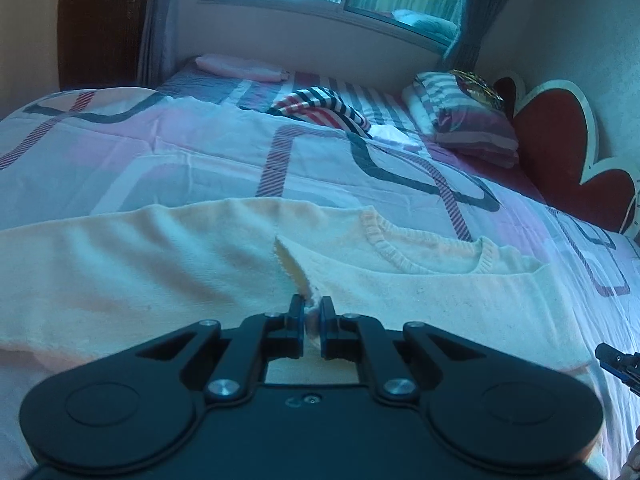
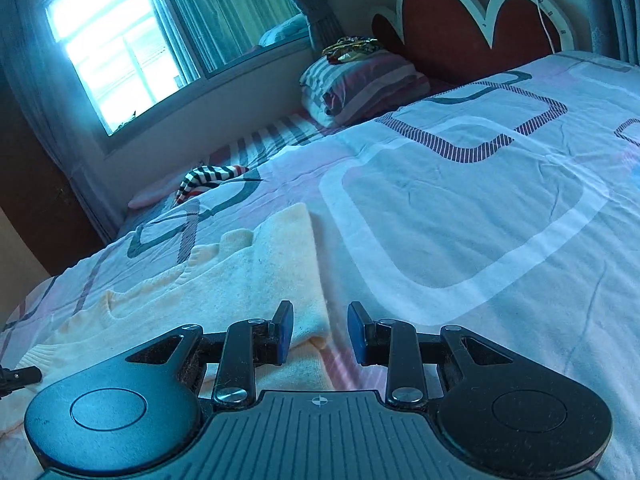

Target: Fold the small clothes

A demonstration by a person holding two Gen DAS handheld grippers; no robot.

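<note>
A pale cream knitted sweater [image 1: 160, 264] lies spread flat on the patterned bedspread [image 1: 200, 152], its ribbed neckline [image 1: 420, 248] to the right of centre. My left gripper [image 1: 312, 316] is shut on a small raised pinch of the sweater's fabric, near a fold line. In the right wrist view the sweater [image 2: 240, 280] reaches from the left down to my right gripper [image 2: 320, 332]. That gripper is open just above the sweater's right edge, and its left fingertip [image 2: 284, 328] is over the knit. Its pads press on nothing. The right gripper's tip [image 1: 616, 360] shows at the left view's right edge.
A striped garment [image 1: 320, 108] lies crumpled farther back on the bed. Folded striped bedding [image 1: 468, 120] is stacked by the red scalloped headboard [image 1: 560, 140]. A pink folded cloth [image 1: 240, 66] sits under the window. Bare bedspread [image 2: 480, 220] stretches to the right of the sweater.
</note>
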